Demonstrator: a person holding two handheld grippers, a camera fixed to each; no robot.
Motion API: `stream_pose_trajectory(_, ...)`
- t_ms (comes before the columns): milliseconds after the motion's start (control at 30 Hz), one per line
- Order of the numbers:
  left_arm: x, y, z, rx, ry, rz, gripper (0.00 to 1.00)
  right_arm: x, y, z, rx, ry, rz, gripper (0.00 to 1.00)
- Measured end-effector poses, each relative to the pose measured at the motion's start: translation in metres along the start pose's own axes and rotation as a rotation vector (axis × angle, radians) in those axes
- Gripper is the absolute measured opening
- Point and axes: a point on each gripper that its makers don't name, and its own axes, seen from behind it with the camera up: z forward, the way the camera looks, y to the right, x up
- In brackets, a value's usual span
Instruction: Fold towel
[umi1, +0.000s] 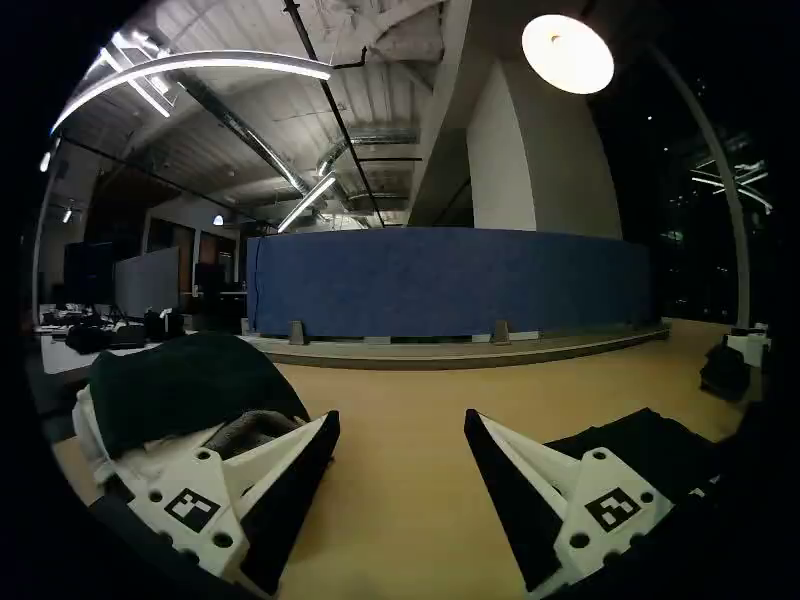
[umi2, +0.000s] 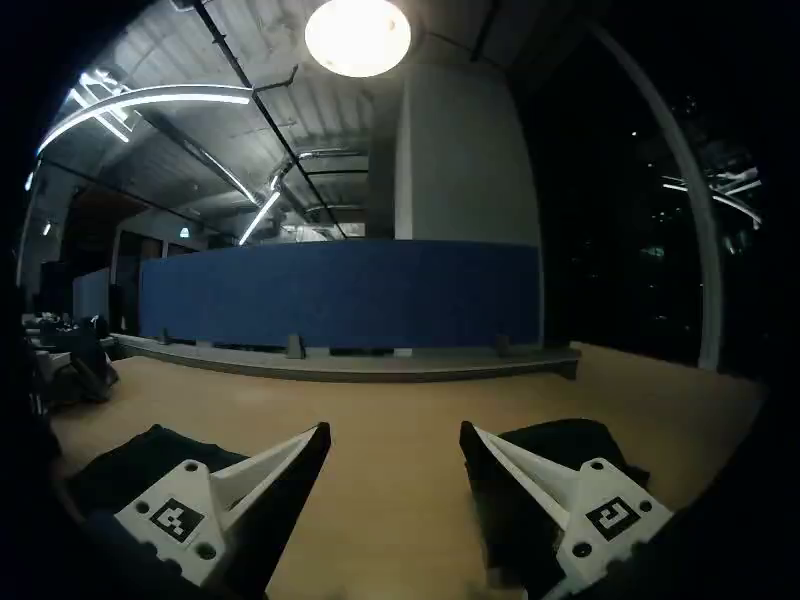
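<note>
In front of the blue partition, on the wooden table, the left gripper sits low. Its fingers are spread wide, with bare tabletop in the gap and nothing gripped. The dark towel lies on the table on the near side of the partition, toward its right end, and is partly hidden behind that gripper's right-hand finger. Cannot tell if finger and towel touch. Nearer than the partition's left end, a dark cloth is draped over a white object behind the left-hand finger. A black bag sits off the partition's right end. A round lamp and a white column are above and behind the partition.

In the right gripper view the partition runs across the middle and the table lies in front of it. The right gripper is also parted wide and holds nothing, with only wood between the tips. Dark towel shows behind the right-hand finger, on the near side of the partition. More dark fabric shows behind the left-hand finger. Cannot tell if it is one piece. The lamp is above the partition and the column is behind it.
</note>
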Motion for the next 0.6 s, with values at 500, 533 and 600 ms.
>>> stream_pose_trajectory(500,-0.0014,0.0005,0.0003,0.0,0.0,0.0,0.92,-0.0002,-0.0003,0.0014,0.003,0.0,0.0,1.0)
stream_pose_trajectory(533,-0.0012,0.0006,0.0002,0.0,0.0,0.0,0.92,0.0,-0.0007,0.0011,0.004,0.0,0.0,1.0)
stream_pose_trajectory(600,-0.0007,0.0008,0.0002,-0.001,0.0,0.0,0.92,0.0003,-0.0013,0.0007,0.006,0.0,0.0,1.0)
